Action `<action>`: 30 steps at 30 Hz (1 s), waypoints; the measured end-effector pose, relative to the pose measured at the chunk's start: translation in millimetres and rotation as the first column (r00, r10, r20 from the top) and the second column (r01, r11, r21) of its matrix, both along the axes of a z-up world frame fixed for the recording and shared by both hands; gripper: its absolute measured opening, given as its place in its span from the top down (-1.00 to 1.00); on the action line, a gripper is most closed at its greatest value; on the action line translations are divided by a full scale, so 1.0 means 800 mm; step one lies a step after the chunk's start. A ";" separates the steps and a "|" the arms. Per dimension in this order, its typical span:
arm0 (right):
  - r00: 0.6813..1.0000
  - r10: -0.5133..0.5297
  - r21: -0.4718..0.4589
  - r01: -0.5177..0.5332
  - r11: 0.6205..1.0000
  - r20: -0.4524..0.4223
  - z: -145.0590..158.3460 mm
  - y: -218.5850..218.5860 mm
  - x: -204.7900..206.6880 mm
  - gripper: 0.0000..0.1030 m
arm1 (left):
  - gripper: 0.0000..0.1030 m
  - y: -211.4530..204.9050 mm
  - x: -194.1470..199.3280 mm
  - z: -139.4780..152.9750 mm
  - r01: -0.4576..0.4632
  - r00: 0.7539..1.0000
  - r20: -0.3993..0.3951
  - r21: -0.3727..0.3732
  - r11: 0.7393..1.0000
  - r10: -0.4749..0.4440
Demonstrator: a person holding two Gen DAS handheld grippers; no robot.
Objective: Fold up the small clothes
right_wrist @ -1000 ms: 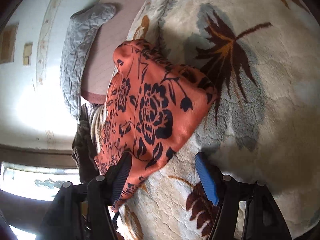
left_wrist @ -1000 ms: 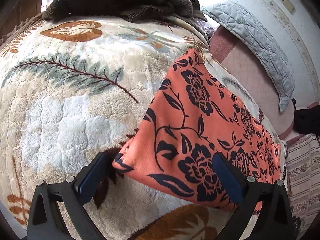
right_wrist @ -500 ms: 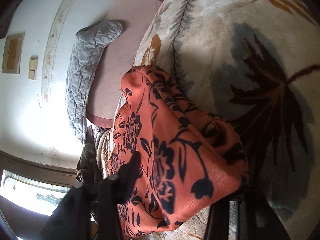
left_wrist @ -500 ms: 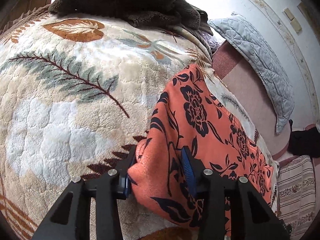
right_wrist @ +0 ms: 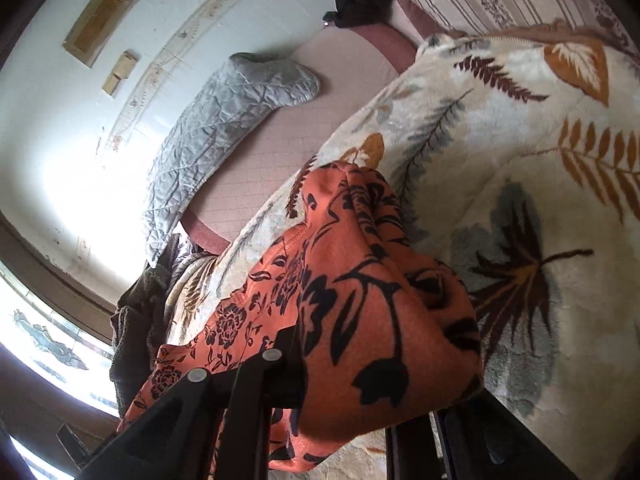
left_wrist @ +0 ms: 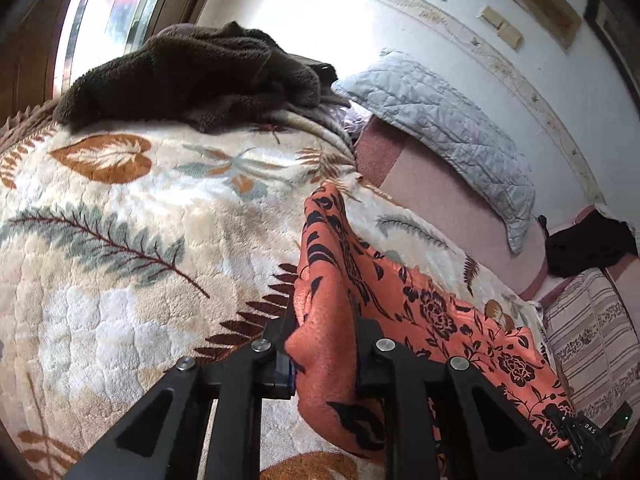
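An orange garment with a black flower print (left_wrist: 420,300) lies on a cream leaf-patterned blanket (left_wrist: 120,260). My left gripper (left_wrist: 324,344) pinches one near corner of it, the jaws still closing on a bunched fold lifted off the blanket. In the right wrist view the same orange garment (right_wrist: 360,300) is bunched up between the fingers of my right gripper (right_wrist: 360,384), whose jaws are also still closing on the cloth. The right fingertips are mostly hidden under the fabric. The far part of the garment still rests on the blanket (right_wrist: 540,160).
A dark brown fleece heap (left_wrist: 192,72) sits at the blanket's far edge by a window. A grey quilted pillow (left_wrist: 440,128) leans on the white wall over a pink mattress (left_wrist: 440,200). A striped cushion (left_wrist: 592,340) and a black cloth (left_wrist: 588,244) lie at right.
Both grippers went from wide open around the garment's near corners to closed on the cloth, then rose, lifting the near edge off the blanket into bunched folds.
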State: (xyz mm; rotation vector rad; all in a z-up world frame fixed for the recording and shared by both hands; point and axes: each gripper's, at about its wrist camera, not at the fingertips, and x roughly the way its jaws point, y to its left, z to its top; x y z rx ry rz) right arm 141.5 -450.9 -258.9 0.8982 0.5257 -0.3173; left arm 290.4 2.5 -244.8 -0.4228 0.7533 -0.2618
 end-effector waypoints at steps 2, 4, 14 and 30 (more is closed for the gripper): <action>1.000 -0.006 -0.008 0.006 1.000 -0.001 0.008 0.004 -0.023 0.73 | 0.63 0.002 -0.011 0.008 0.041 0.999 0.012 0.026 0.999 -0.041; 0.999 0.002 -0.001 -0.002 1.000 -0.037 0.003 0.001 -0.035 0.73 | 0.60 -0.002 -0.019 0.000 0.073 0.997 -0.028 0.128 0.989 -0.070; 0.988 0.026 0.331 0.027 0.943 -0.154 -0.064 -0.060 -0.053 0.46 | 0.28 0.065 -0.015 -0.014 -0.021 0.991 -0.122 0.255 0.967 0.054; 0.941 -0.329 0.028 0.332 0.943 -0.079 0.011 -0.076 -0.101 0.39 | -0.34 -0.026 -0.013 -0.010 0.130 0.991 -0.028 0.312 0.941 -0.128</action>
